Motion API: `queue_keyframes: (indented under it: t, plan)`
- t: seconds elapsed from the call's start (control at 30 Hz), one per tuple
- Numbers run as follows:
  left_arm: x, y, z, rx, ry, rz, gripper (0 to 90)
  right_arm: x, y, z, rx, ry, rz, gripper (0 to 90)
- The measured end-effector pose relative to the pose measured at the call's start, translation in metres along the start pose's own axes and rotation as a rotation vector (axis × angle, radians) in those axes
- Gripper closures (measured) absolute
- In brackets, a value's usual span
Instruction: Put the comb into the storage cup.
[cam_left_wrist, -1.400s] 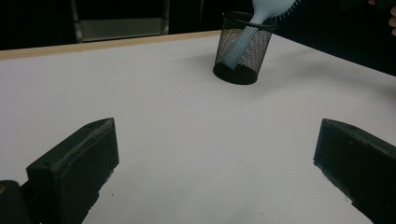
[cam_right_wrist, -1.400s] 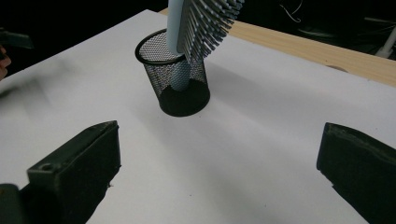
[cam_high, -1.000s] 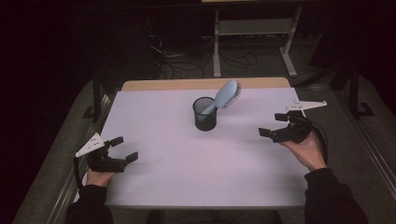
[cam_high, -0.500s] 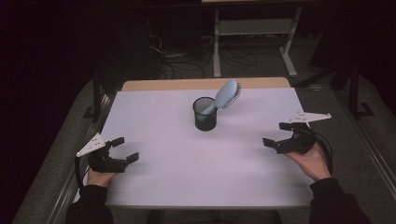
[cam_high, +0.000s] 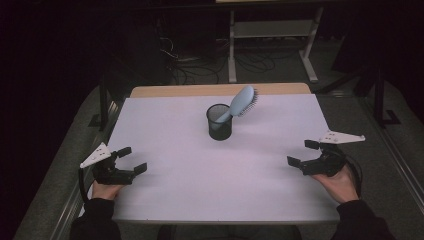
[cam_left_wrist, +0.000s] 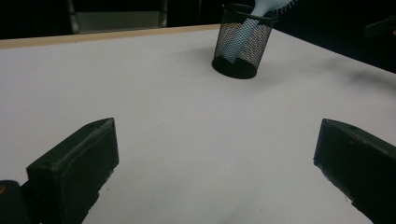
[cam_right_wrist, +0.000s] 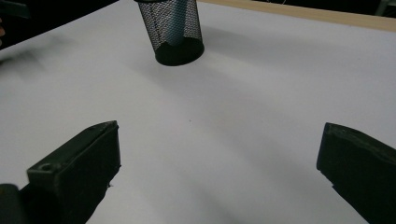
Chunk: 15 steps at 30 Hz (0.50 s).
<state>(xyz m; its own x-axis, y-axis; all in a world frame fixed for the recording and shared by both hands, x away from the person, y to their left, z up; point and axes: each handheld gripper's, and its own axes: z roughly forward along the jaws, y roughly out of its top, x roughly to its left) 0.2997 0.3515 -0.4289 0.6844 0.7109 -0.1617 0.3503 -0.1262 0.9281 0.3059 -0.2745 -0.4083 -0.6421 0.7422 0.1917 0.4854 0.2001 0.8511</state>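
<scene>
**Brush in the cup, both grippers empty**

We see the brush (cam_high: 242, 102) standing tilted in the mesh cup (cam_high: 219, 122) at the far middle of the desk (cam_high: 210, 170). Our left gripper (cam_high: 131, 160) and right gripper (cam_high: 301, 152) rest near the corners, fingers spread wide, holding nothing.

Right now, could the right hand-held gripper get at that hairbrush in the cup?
Probably yes. The right hand-held gripper sits open near the table's right edge, and only bare white tabletop lies between it and the mesh cup. The hairbrush leans out of the cup toward that side, head up.
</scene>
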Motion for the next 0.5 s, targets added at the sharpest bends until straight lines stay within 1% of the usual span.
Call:
queue_keyframes:
  t: [0.3, 0.37, 0.5]
  plan:
    - [0.001, -0.001, 0.000, -0.001, 0.000, -0.004, 0.0, 0.005, -0.018, -0.007, 0.038, -0.019, -0.004, 0.0]
    - [0.001, -0.001, 0.001, 0.001, -0.004, -0.004, 0.0, 0.006, -0.020, -0.010, 0.028, -0.026, -0.009, 0.0]
    - [0.000, 0.000, 0.002, 0.000, -0.010, 0.001, 0.0, 0.004, -0.026, -0.016, 0.016, -0.036, 0.012, 0.0]
